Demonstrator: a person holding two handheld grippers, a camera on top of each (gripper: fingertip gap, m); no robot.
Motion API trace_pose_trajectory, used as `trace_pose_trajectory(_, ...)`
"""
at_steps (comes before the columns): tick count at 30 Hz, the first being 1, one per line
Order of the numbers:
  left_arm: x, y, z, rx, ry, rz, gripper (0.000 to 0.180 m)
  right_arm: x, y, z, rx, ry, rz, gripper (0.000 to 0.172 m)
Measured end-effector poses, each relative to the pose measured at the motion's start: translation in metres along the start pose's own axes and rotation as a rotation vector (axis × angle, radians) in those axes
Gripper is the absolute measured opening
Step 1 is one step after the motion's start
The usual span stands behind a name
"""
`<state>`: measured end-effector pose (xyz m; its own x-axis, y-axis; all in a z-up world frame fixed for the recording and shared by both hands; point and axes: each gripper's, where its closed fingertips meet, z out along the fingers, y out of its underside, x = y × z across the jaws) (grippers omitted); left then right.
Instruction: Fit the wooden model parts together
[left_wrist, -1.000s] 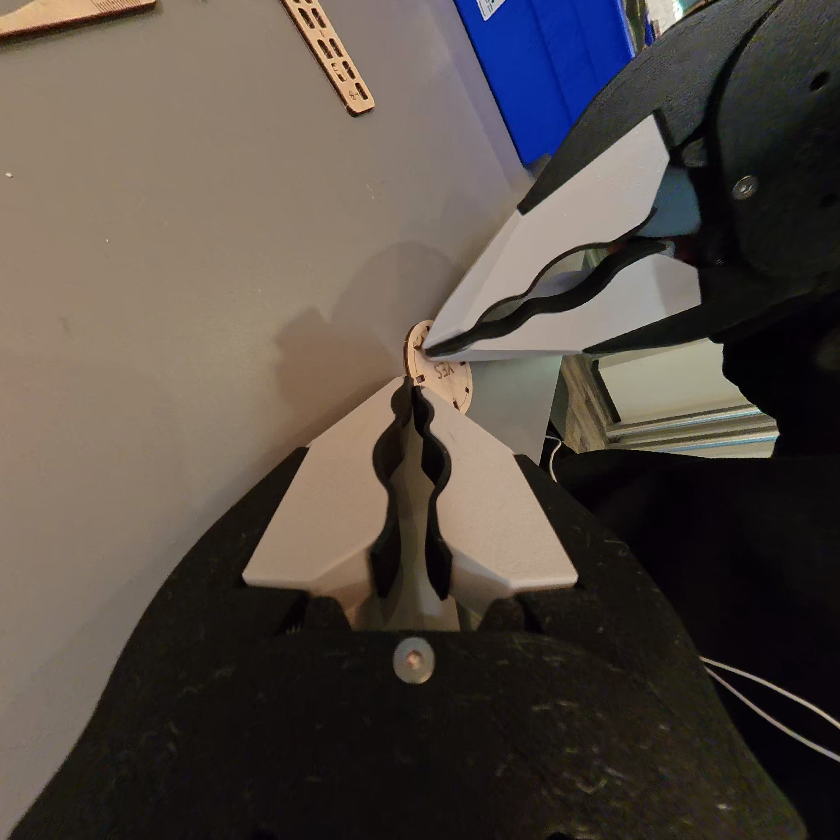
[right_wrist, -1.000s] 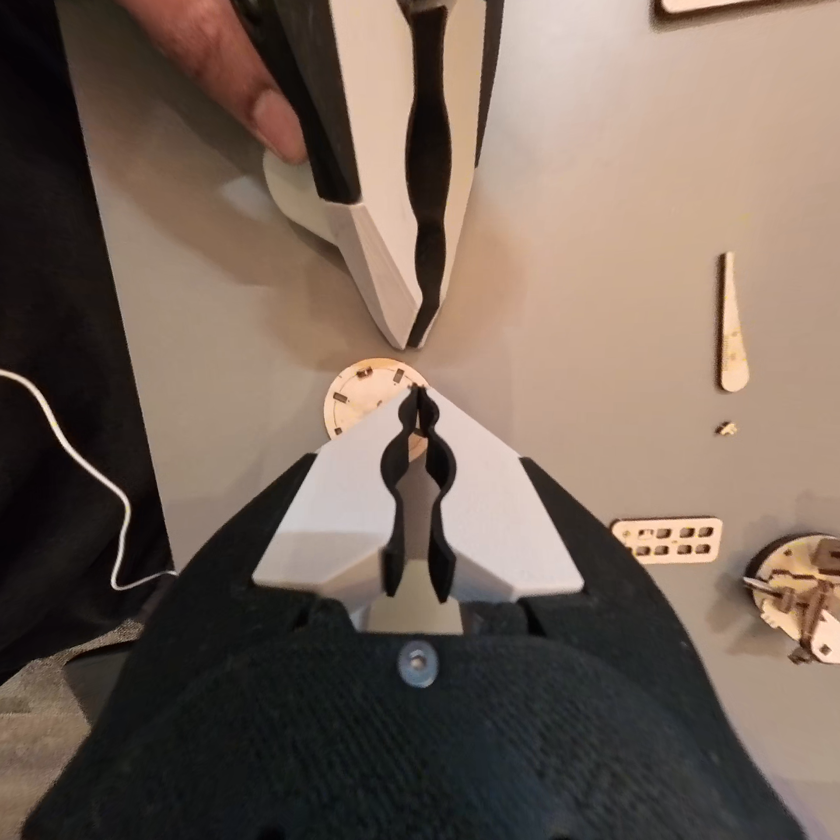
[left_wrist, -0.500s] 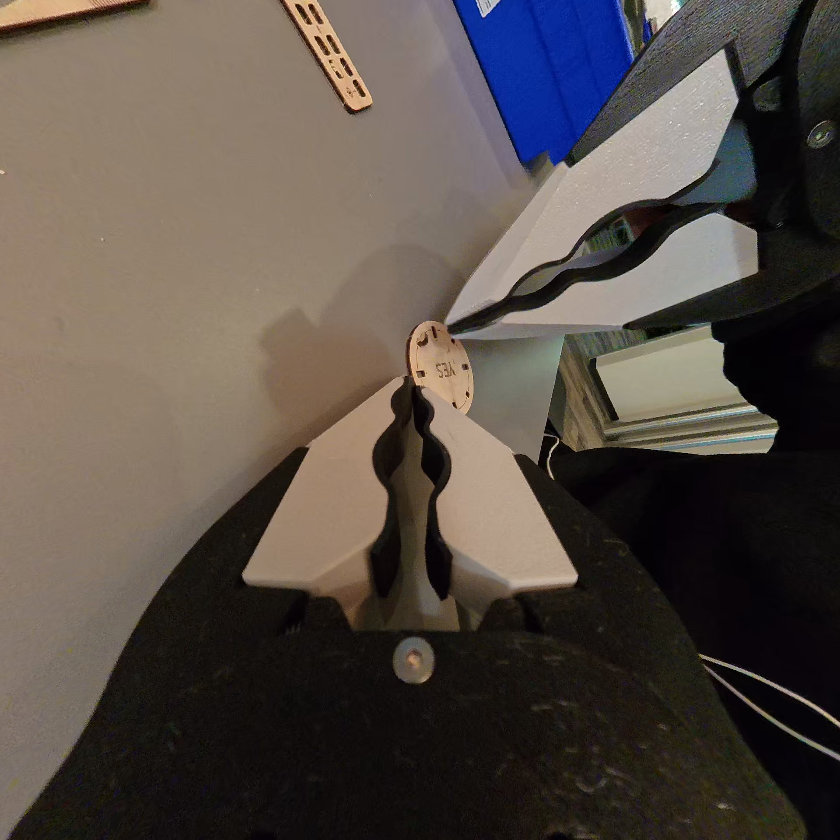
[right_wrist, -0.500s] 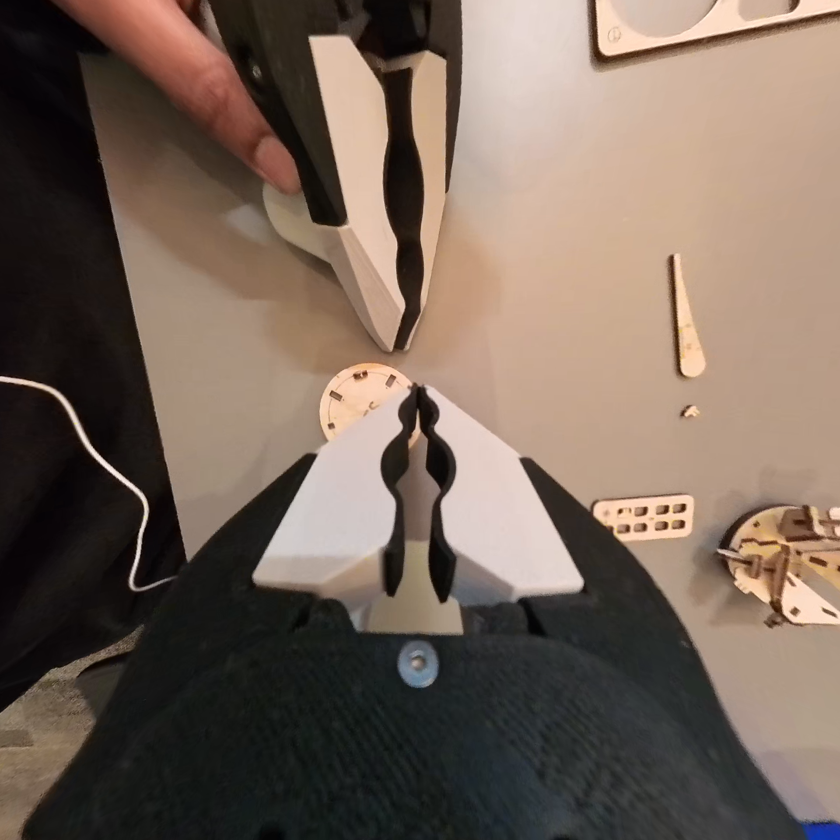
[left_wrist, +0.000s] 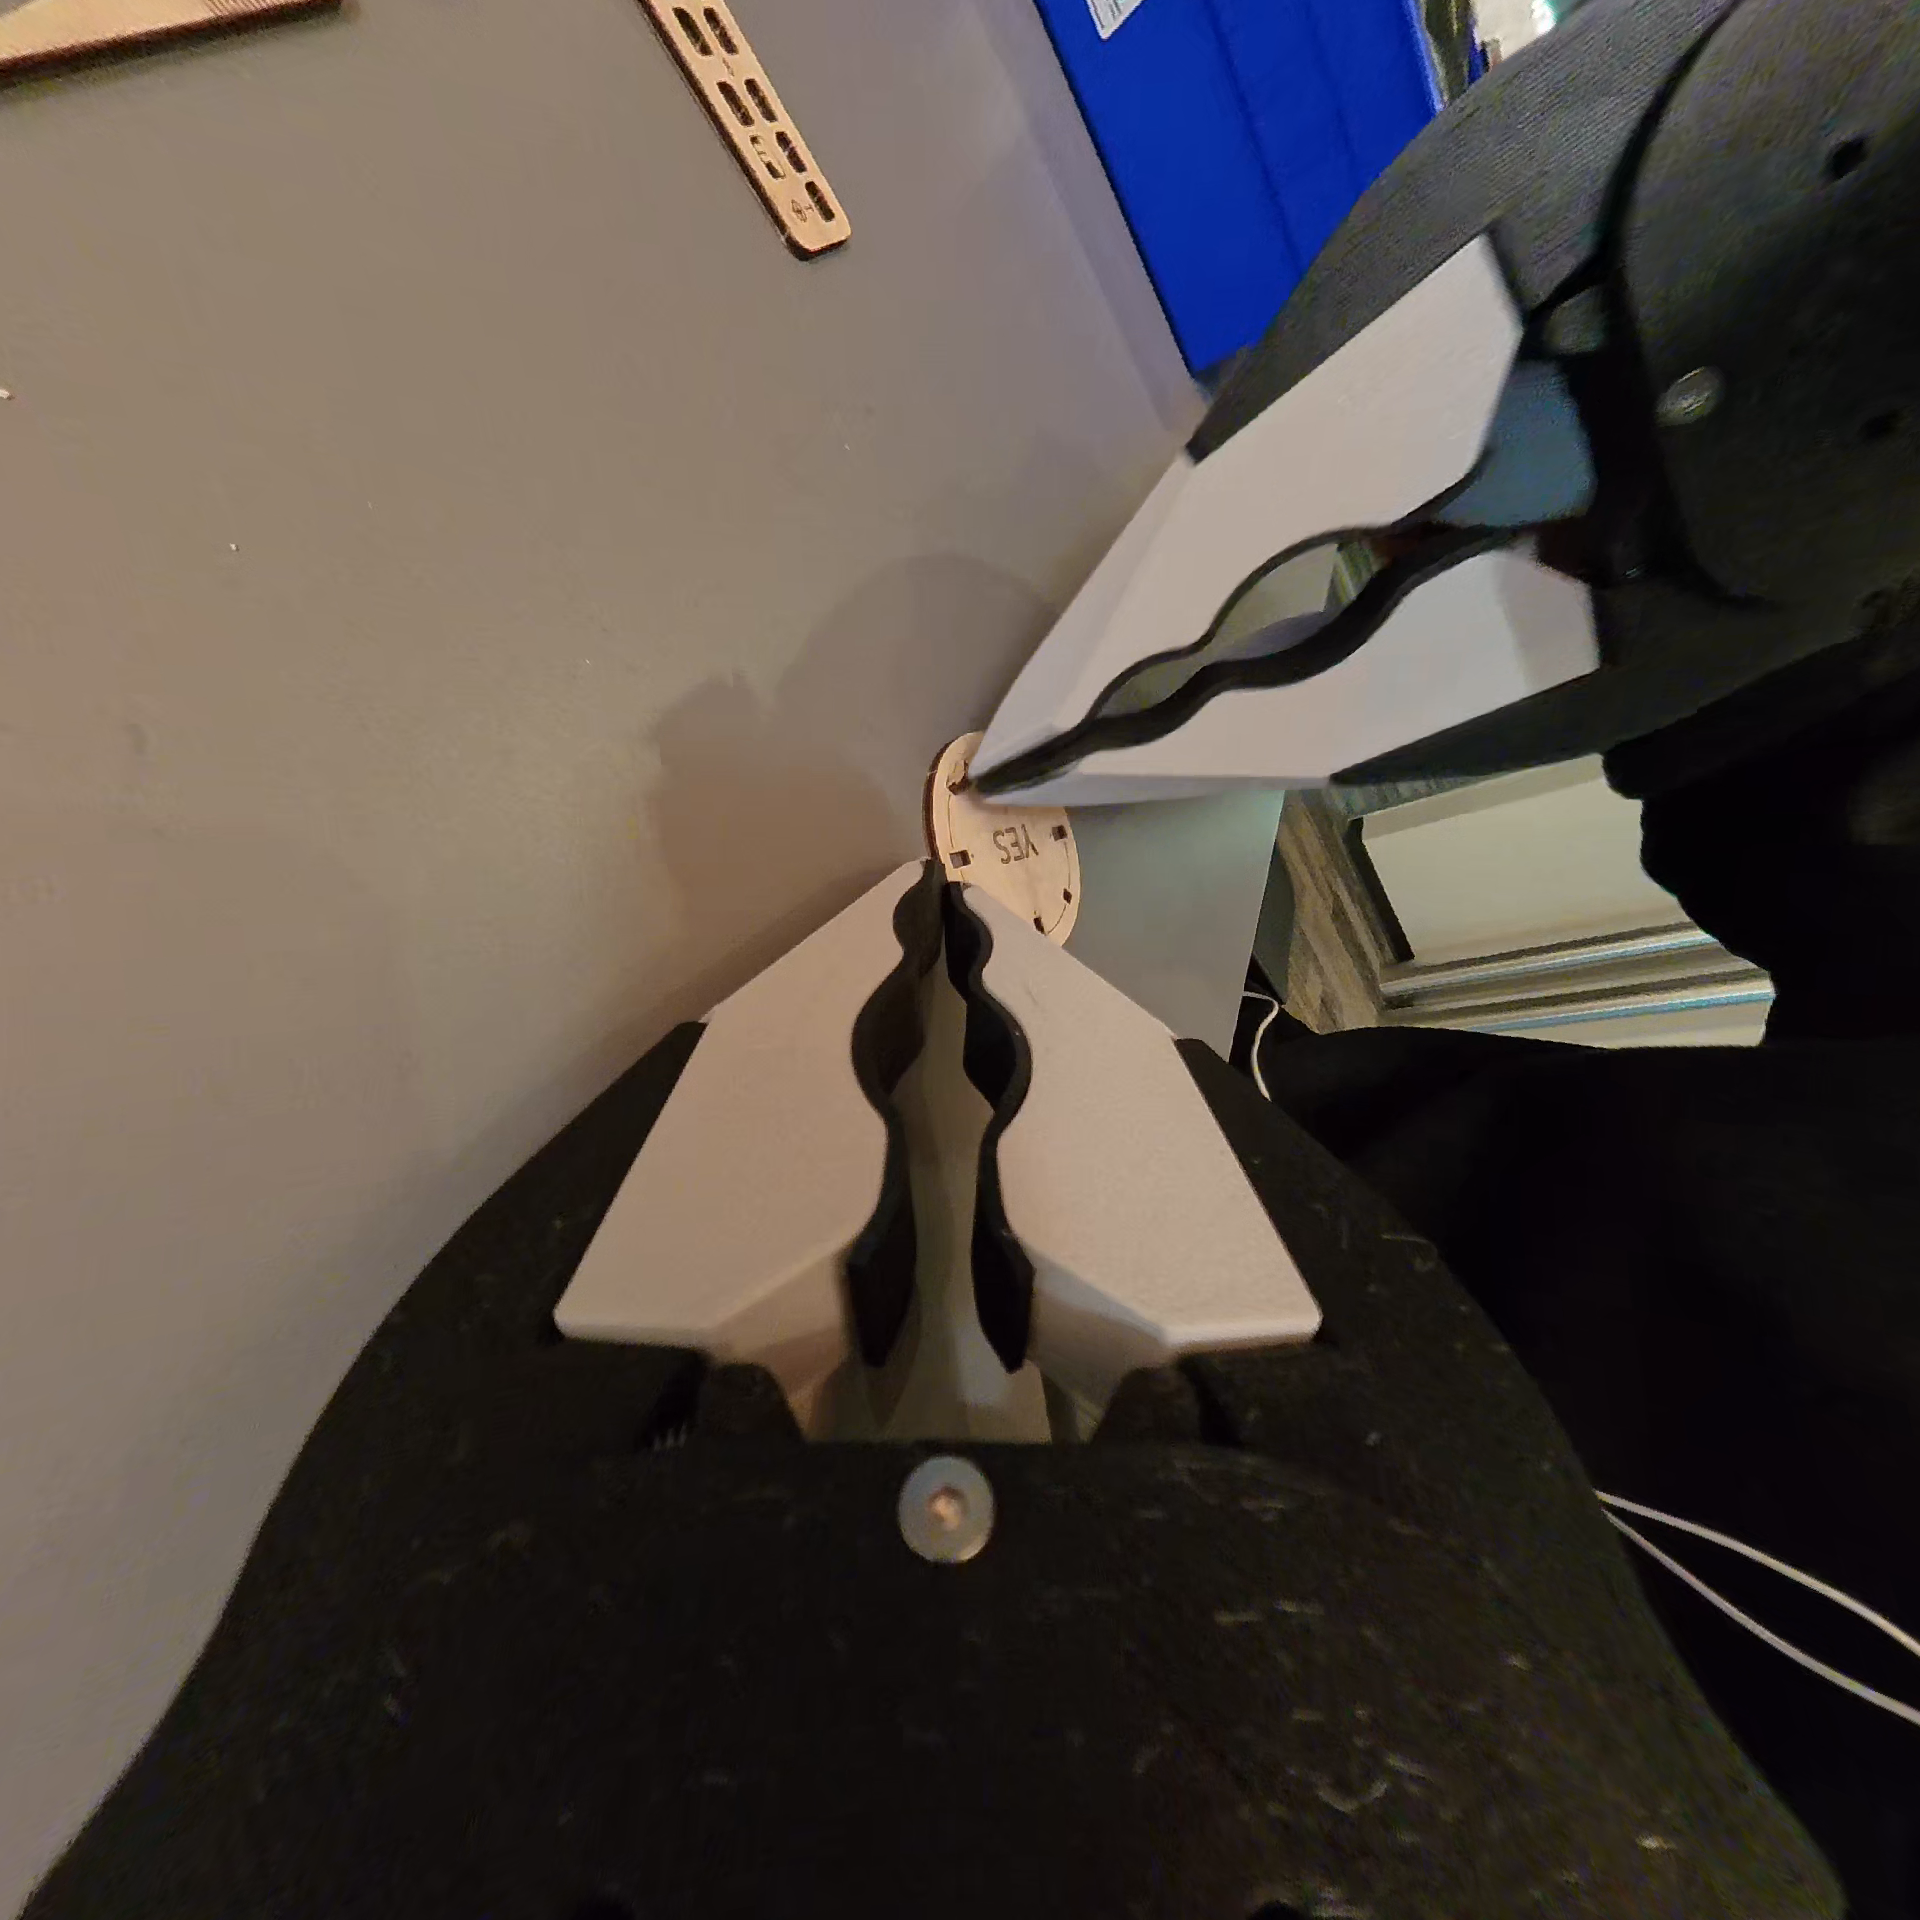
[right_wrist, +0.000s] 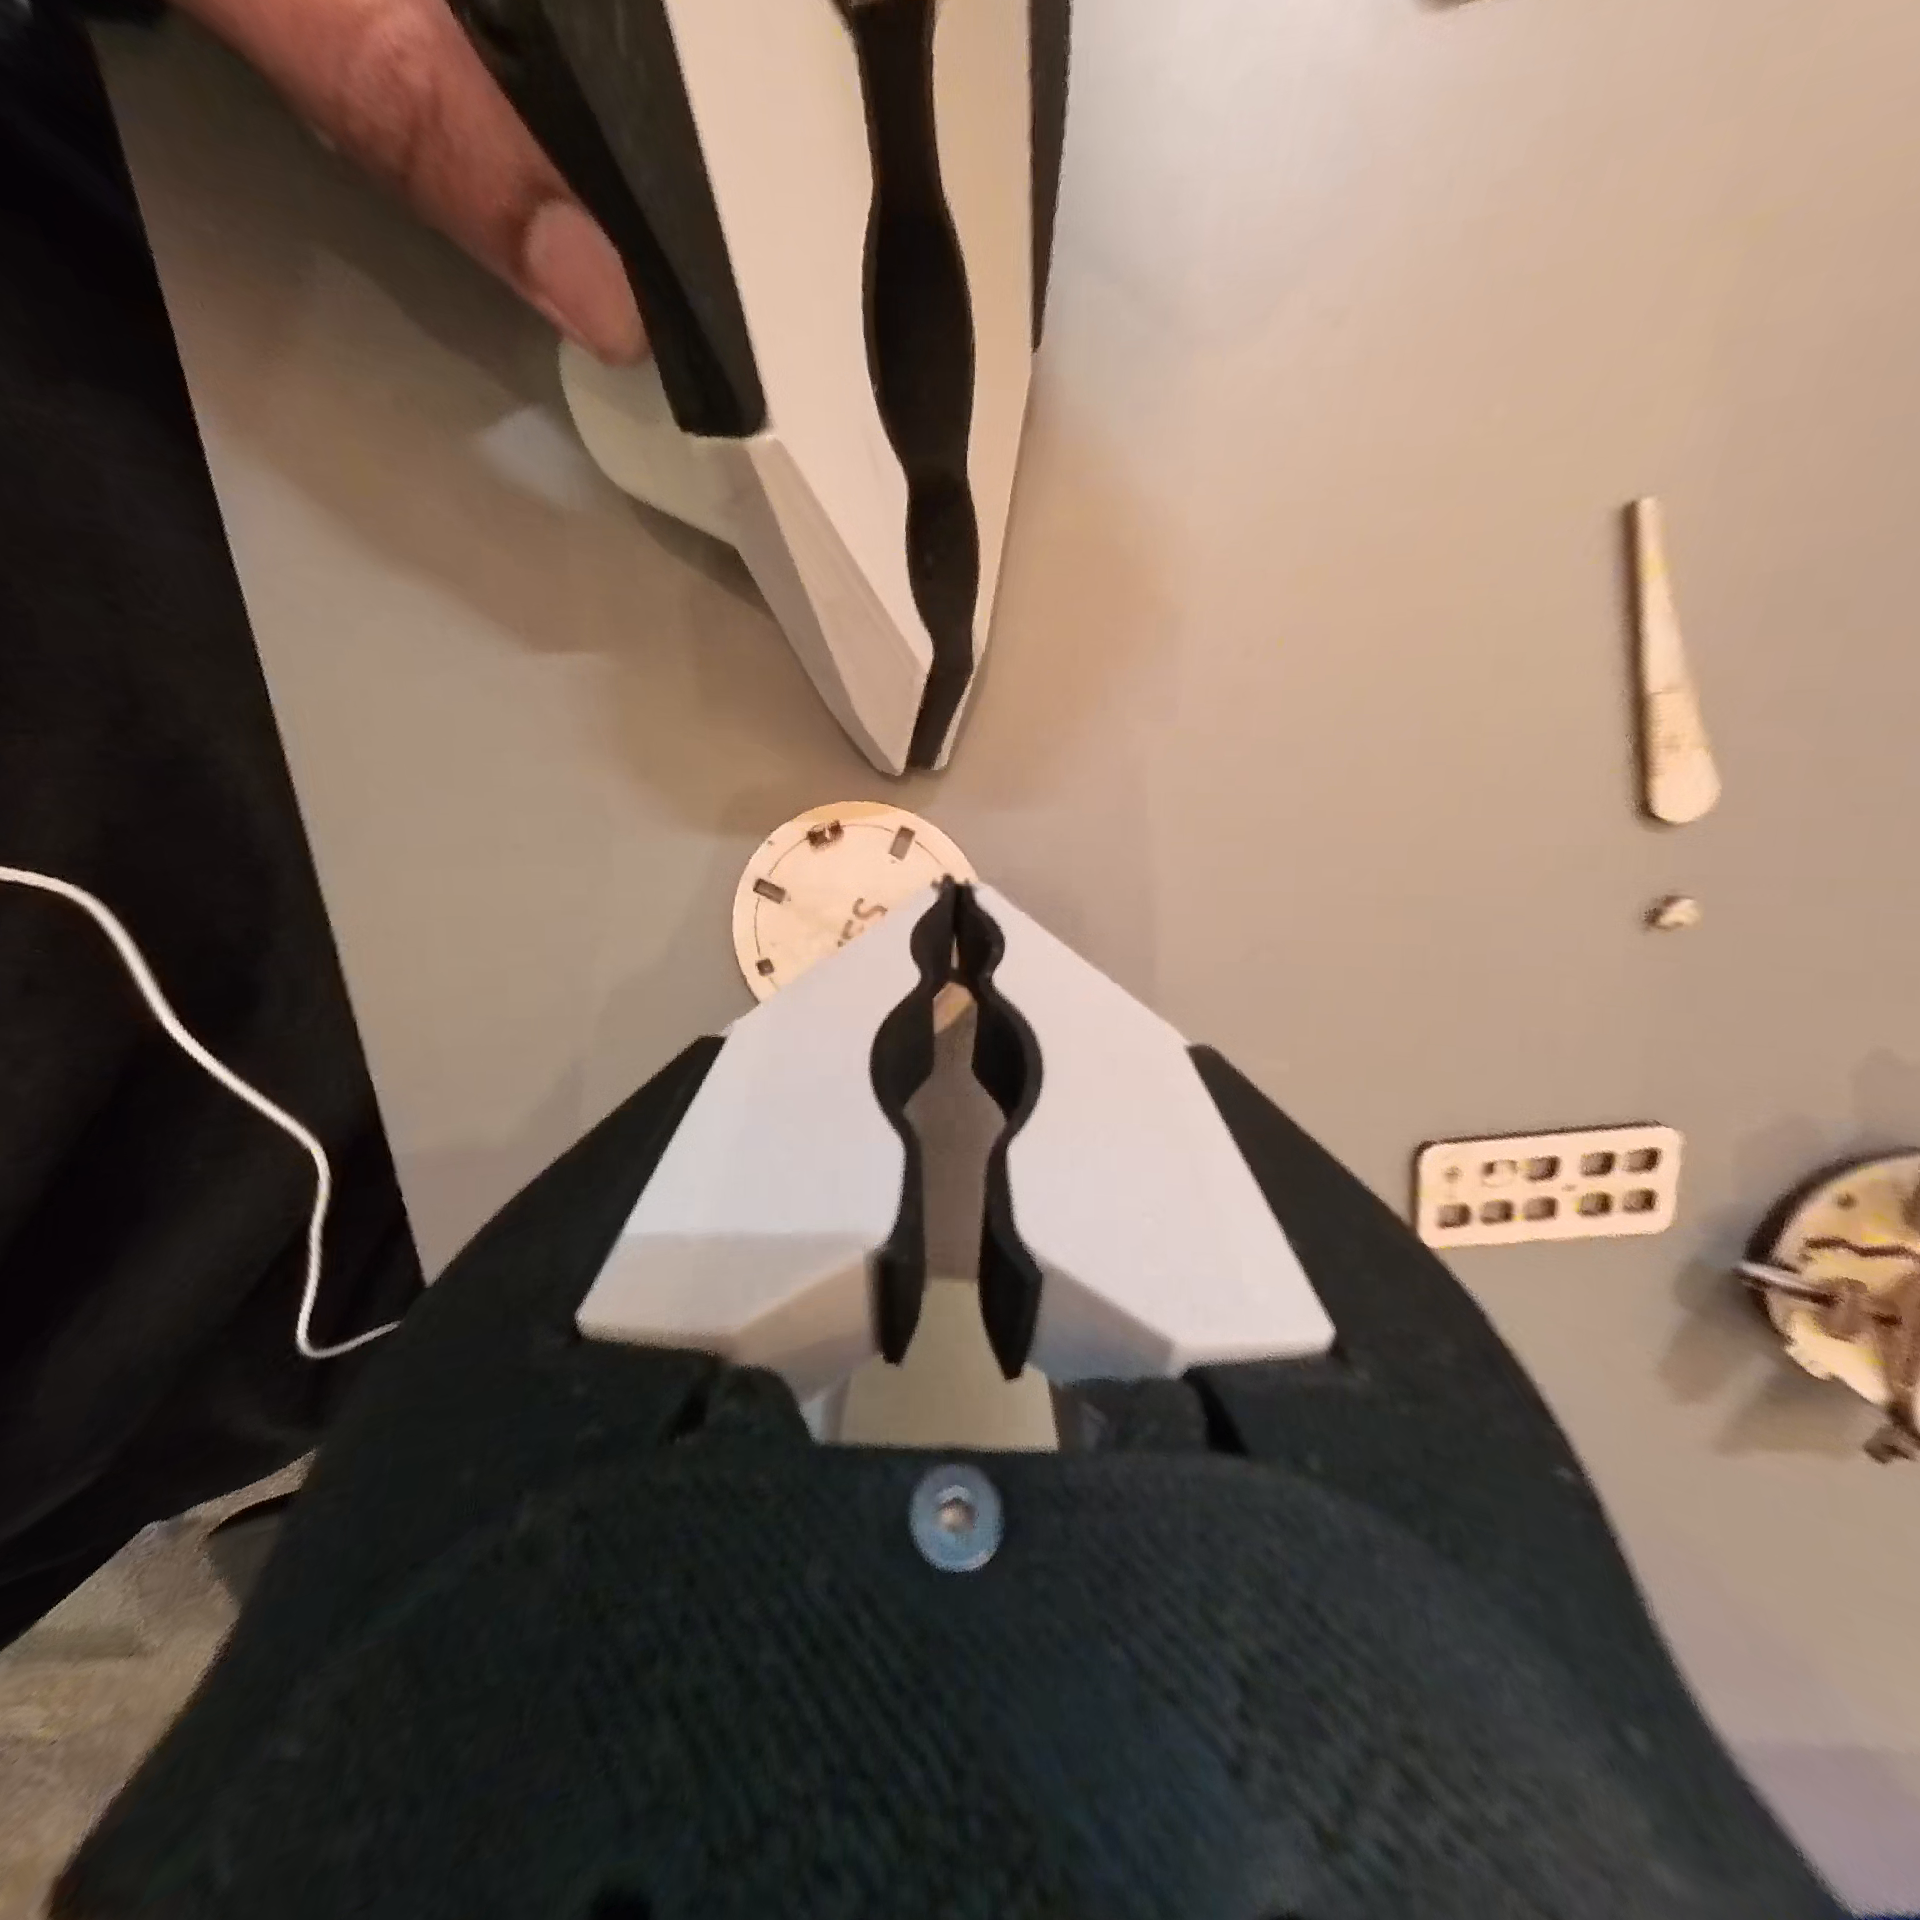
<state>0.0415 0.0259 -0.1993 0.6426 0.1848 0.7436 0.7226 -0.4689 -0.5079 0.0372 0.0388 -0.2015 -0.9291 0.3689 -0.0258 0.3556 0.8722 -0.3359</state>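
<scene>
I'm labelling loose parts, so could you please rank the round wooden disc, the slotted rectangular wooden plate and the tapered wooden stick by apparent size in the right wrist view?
Largest to smallest as they look:
1. Round wooden disc, though the right gripper covers part of it.
2. Slotted rectangular wooden plate.
3. Tapered wooden stick, longer but much narrower.
The disc and the plate look close, so their order is unsure.

Right gripper jaws closed over wooden disc, left gripper just beyond, grey table

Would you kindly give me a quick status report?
Both grippers shut, left, right. Right tip over the round wooden disc; left tip beside it. Slotted wooden plate lies apart.
</scene>
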Motion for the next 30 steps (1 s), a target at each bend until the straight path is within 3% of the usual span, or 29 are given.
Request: trace_pose_trajectory(30, 0.001, 0.000, 0.000, -0.002, 0.004, 0.000, 0.000, -0.001, -0.007, -0.006, 0.069, -0.002, 0.083, 0.000)
